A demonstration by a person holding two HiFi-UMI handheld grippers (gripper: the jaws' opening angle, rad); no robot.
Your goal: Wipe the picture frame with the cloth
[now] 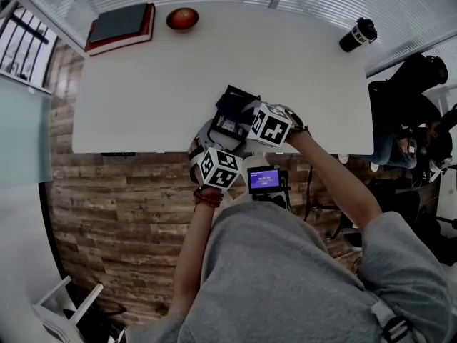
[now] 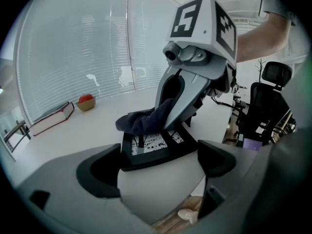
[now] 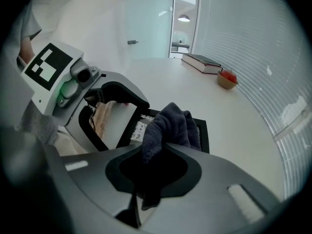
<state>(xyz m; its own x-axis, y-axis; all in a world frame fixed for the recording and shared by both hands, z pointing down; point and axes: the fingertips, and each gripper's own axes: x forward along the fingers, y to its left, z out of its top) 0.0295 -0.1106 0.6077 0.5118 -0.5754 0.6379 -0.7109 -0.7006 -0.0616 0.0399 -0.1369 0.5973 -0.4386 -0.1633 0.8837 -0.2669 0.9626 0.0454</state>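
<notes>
The black picture frame (image 1: 230, 111) lies at the front edge of the white table (image 1: 143, 98), showing a black-and-white print (image 2: 148, 144). My left gripper (image 2: 158, 162) reaches in from the table's edge and is shut on the frame's near side; it also shows in the head view (image 1: 211, 133) and the right gripper view (image 3: 116, 117). My right gripper (image 3: 158, 168) is shut on a dark grey cloth (image 3: 173, 125). The bunched cloth (image 2: 139, 121) rests on top of the frame (image 3: 204, 130). The right gripper (image 1: 244, 117) comes in from the right, above the frame.
A book (image 1: 120, 26) and a small bowl holding something red (image 1: 183, 18) sit at the table's far left. A black and white tumbler (image 1: 358, 34) stands at the far right corner. Black office chairs (image 2: 265, 106) stand to the right of the table. Wooden floor (image 1: 121, 213) lies below.
</notes>
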